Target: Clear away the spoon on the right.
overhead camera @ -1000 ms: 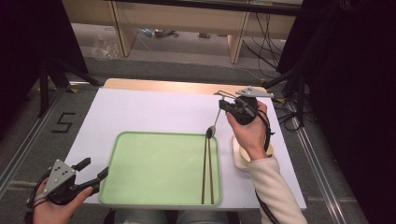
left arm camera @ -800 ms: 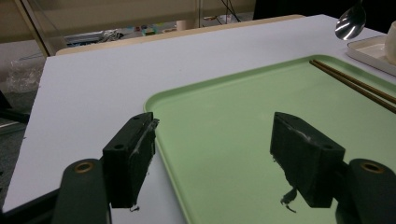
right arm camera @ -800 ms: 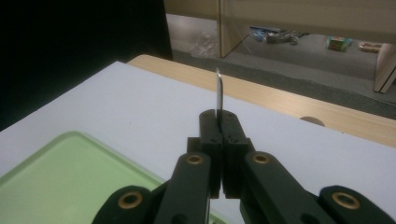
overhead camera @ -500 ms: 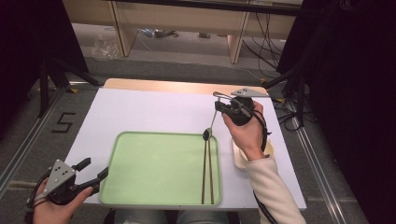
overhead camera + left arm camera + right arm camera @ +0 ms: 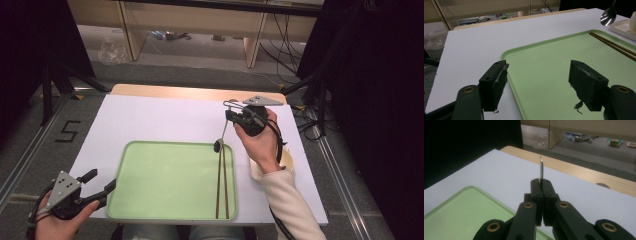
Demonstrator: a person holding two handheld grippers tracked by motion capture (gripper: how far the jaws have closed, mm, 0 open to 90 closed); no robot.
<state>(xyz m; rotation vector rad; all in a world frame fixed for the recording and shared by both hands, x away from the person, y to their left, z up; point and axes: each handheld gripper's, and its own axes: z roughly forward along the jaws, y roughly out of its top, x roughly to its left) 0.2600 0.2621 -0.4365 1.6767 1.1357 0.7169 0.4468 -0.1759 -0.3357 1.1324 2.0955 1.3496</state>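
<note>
- I am holding the spoon by its handle in my right gripper, jaws pinched tight on the thin metal; in the right gripper view the handle tip is sticking up from between the closed jaws.
- The spoon's bowl is hanging over the far right corner of the tray, seemingly clear of it, so I judge the spoon is not set down yet.
- The chopsticks are already lying in the tray along its right side, so that part looks done.
- My left gripper is waiting at the tray's near left corner, jaws standing wide with nothing between them.
- What is left, I reckon: lowering the spoon into the tray beside the chopsticks and letting go.
- A small dish is sitting on the surface right of the tray, under my forearm.
</note>
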